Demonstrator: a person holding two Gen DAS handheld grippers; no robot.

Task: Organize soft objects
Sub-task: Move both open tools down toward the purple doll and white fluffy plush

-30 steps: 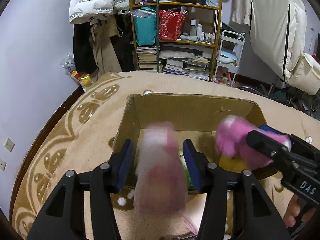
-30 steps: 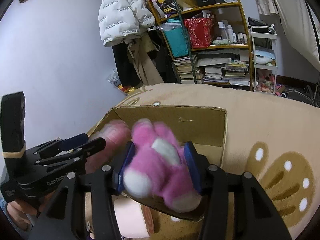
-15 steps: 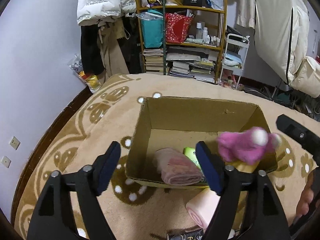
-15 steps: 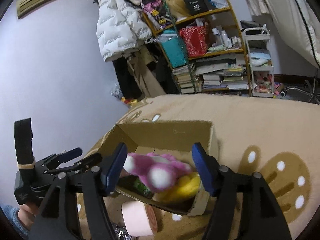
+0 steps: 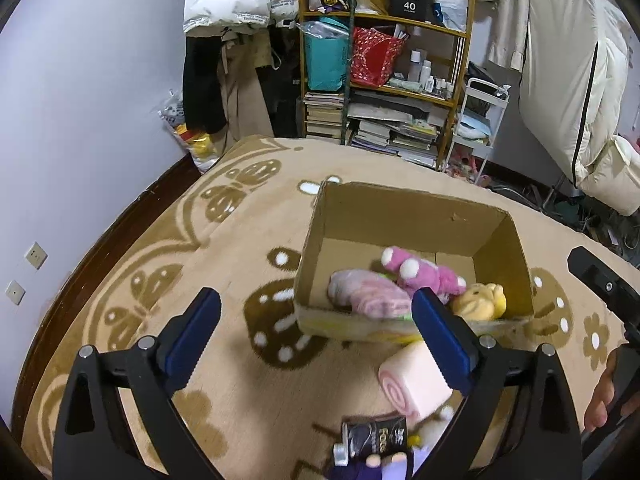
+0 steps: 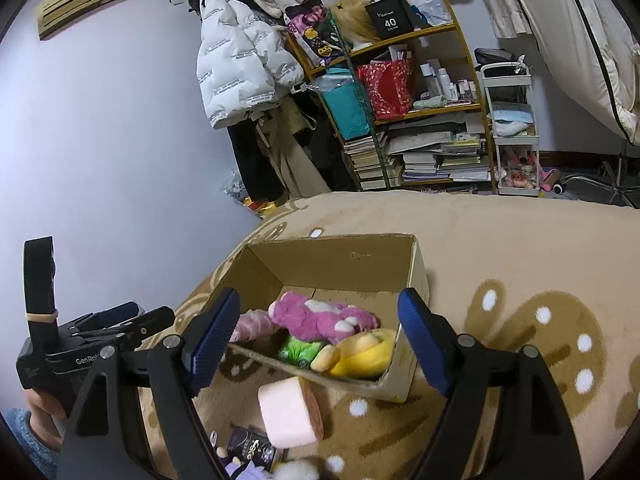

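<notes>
An open cardboard box (image 5: 400, 212) (image 6: 344, 256) sits on the tan rug. Inside lie a pale pink rolled plush (image 5: 368, 292) (image 6: 250, 326), a magenta plush (image 5: 428, 274) (image 6: 320, 316), a yellow plush (image 5: 480, 302) (image 6: 362, 354) and a green item (image 6: 298, 350). A pink roll-cake plush (image 5: 412, 382) (image 6: 288, 414) lies on the rug in front of the box. My left gripper (image 5: 316, 338) is open and empty, held above the rug before the box. My right gripper (image 6: 316, 340) is open and empty, above the box's near edge.
A black tube (image 5: 374, 438) (image 6: 250, 450) and small purple and white toys (image 5: 384, 466) (image 6: 244, 470) lie on the rug nearest me. A cluttered shelf (image 5: 384, 80) (image 6: 408, 120), hanging coats (image 6: 244, 68) and a white cart (image 6: 514, 136) stand by the far wall.
Both grippers opened, dropping the pale pink roll and the magenta plush into the box. Both then pulled back and up from the box.
</notes>
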